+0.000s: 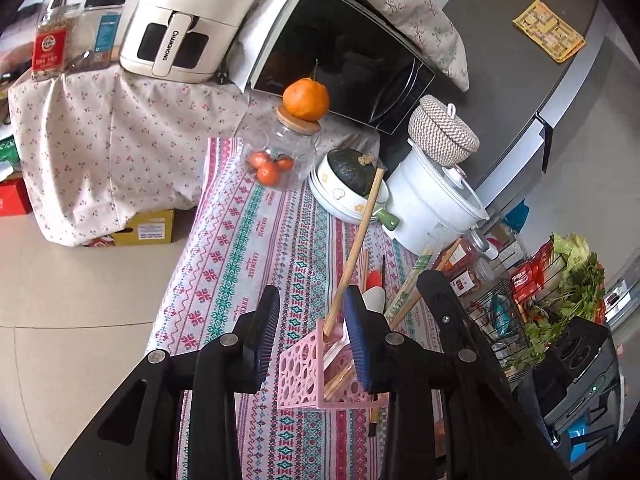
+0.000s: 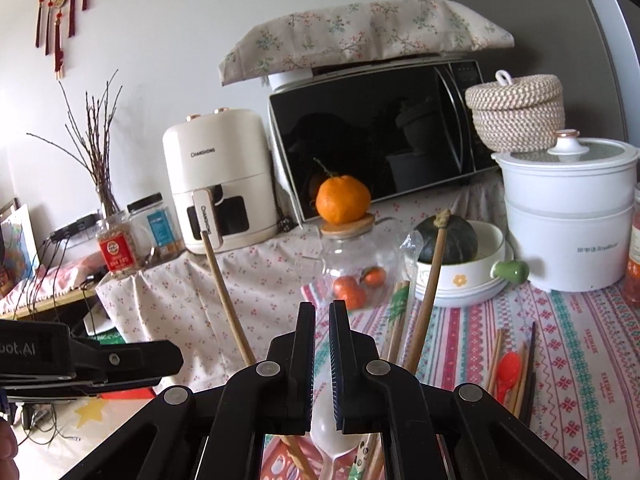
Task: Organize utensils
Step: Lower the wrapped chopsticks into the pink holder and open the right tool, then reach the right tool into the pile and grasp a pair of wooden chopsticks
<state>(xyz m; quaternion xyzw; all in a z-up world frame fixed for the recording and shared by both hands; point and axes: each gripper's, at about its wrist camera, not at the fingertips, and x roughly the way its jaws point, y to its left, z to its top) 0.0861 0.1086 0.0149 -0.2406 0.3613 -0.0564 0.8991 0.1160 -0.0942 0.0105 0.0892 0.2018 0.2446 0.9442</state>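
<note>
A pink perforated utensil holder (image 1: pixel 304 372) stands on the patterned tablecloth just below my left gripper (image 1: pixel 312 332). That gripper is open and its blue pads (image 1: pixel 356 336) touch nothing. A long wooden stick (image 1: pixel 356 248) leans out of the holder, close to the right pad. A second wooden stick (image 2: pixel 228 296) and a white spoon (image 2: pixel 332 432) also stand in the holder (image 2: pixel 288 464), under my right gripper (image 2: pixel 322 340). The right gripper is shut, with nothing visible between its pads. Loose chopsticks (image 2: pixel 496 360) and a red spoon (image 2: pixel 508 368) lie on the cloth to the right.
Behind the holder are a glass jar of tangerines (image 1: pixel 276 160) with an orange on its lid, a bowl holding a green squash (image 1: pixel 348 192), a white cooker (image 1: pixel 432 200), a microwave (image 2: pixel 376 140) and an air fryer (image 2: pixel 220 180). The table's left edge drops to the tiled floor (image 1: pixel 80 300).
</note>
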